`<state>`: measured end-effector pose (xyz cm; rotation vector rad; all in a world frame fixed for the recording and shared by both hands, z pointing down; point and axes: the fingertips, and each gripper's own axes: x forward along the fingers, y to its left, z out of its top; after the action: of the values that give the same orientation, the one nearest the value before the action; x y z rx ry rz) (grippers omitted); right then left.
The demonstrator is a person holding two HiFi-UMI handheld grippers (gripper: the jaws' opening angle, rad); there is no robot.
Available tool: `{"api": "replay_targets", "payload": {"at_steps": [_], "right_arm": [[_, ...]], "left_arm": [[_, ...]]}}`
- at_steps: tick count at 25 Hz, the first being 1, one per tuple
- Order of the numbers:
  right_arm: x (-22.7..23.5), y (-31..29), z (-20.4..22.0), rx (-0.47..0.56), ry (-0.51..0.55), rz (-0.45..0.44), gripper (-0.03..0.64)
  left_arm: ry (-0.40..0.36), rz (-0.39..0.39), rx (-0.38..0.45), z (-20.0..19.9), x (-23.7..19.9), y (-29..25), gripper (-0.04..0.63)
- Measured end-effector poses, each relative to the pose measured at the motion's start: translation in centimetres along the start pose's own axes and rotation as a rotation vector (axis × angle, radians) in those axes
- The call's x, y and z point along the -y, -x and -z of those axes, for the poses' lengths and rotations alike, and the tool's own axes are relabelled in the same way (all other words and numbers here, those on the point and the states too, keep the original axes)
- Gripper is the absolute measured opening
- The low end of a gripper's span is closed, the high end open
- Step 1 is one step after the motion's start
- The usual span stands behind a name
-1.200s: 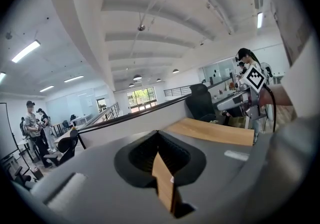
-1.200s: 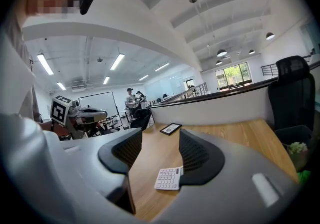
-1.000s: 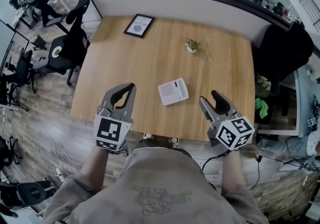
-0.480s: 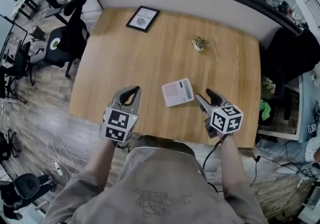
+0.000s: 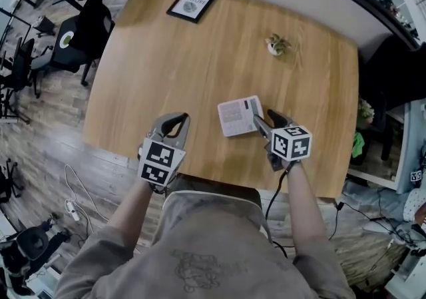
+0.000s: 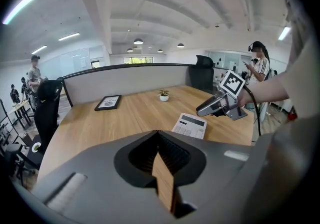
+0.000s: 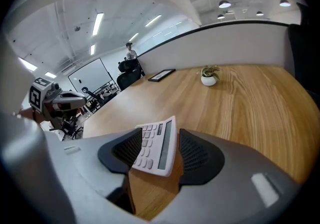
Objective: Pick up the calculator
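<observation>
The white calculator (image 5: 237, 116) lies near the front right of the wooden table (image 5: 166, 71). My right gripper (image 5: 264, 123) reaches it from the right. In the right gripper view the calculator (image 7: 155, 145) stands tilted between the jaws, its key face against the left pad and its display edge against the right pad, so that gripper (image 7: 160, 140) is shut on it. My left gripper (image 5: 180, 118) hovers over the table's front edge, left of the calculator, shut and holding nothing. The left gripper view shows the calculator (image 6: 189, 125) with the right gripper (image 6: 201, 112) at its far side.
A framed picture (image 5: 192, 3) lies at the table's far left and a small potted plant (image 5: 275, 44) at the far right. A curved partition (image 6: 135, 78) borders the far side. Office chairs (image 5: 73, 38) stand to the left. A person (image 6: 260, 68) stands beyond the table's right end.
My right gripper moved forward and left onto the calculator's right end and closed on it; the calculator now sits tilted between the jaws. The left gripper stayed shut near the front edge.
</observation>
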<state>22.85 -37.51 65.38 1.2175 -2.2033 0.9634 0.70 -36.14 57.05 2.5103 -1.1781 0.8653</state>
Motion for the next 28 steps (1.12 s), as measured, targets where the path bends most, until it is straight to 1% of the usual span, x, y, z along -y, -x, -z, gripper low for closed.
{"api": "replay_targets", "payload": {"at_steps": [5,9,14,15,16,18,21,24,28], "right_arm": [[1.7,-2.5,1.4,-0.039,-0.037,0.006,0.216],[2.1,-4.1,2.1,-0.073,-0.072,-0.028,0.216],[1.9,-4.8,2.5,-0.112,-0.061,-0.016,0.213],[1.7,-4.9,2.5,-0.117,-0.068,-0.02,0.195],[1.6,-4.9,2.5,-0.121,-0.078,-0.025,0.164],[1.3,-4.5,2.3,-0.121,-0.102,-0.044,0.147],[0.3,-3.3,1.1,-0.086,-0.138,-0.093,0.081],[-1.2,-2.3,0.0,-0.073,-0.084,-0.09,0.069],[-2.9,-0.2,-3.0,-0.025,0.036,-0.023,0.058]], "left_arm": [[0.017,0.017,-0.016,1.8,-0.4,-1.0,0.002],[0.014,0.039,-0.02,2.6,-0.5,-2.0,0.002],[0.019,0.043,-0.029,3.2,-0.7,-2.2,0.002],[0.022,0.043,-0.03,3.2,-0.8,-2.2,0.002],[0.025,0.044,-0.032,3.2,-0.9,-2.0,0.002],[0.025,0.047,-0.034,3.1,-1.1,-1.7,0.002],[0.014,0.043,-0.03,2.5,-1.5,-0.9,0.002],[0.017,0.033,-0.019,1.7,-2.0,-0.1,0.002],[0.019,0.022,0.02,0.0,-3.0,1.3,0.002]]}}
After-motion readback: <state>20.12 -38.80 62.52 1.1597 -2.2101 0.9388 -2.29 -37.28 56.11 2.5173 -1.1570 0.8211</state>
